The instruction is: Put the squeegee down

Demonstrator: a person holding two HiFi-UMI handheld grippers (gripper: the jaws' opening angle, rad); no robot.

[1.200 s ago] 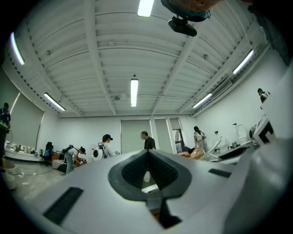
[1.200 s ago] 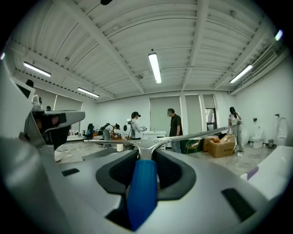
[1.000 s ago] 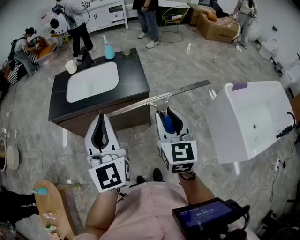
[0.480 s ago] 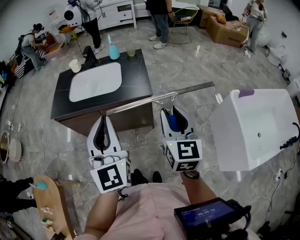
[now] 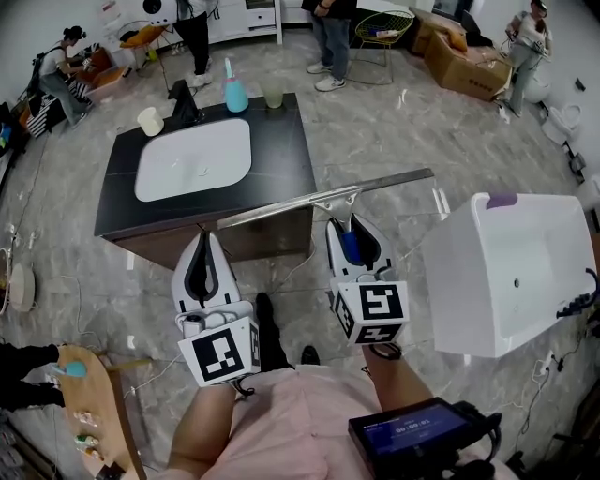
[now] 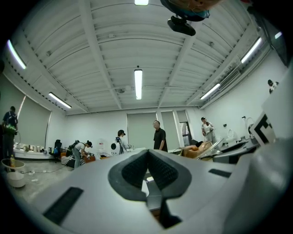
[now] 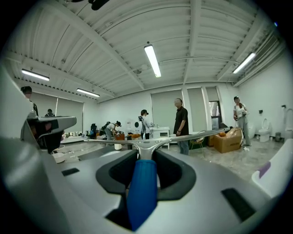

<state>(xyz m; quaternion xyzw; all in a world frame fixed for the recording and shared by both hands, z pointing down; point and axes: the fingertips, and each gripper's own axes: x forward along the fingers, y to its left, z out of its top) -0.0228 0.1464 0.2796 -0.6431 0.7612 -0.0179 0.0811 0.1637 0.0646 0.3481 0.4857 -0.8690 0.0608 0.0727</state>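
The squeegee has a long metal blade and a blue handle. My right gripper is shut on that handle and holds the blade level in the air. The blade's left end overlaps the front edge of the black vanity top. In the right gripper view the blue handle runs up between the jaws to the blade. My left gripper hangs to the left, in front of the vanity, shut and with nothing in it. A white basin is set into the vanity top.
At the vanity's back stand a blue bottle, a glass, a white cup and a black tap. A white bathtub stands at the right. Several people, a cardboard box and a wire chair are farther off.
Both grippers and the squeegee have moved toward the vanity, which now lies nearer. The grip on the blue handle is unchanged.
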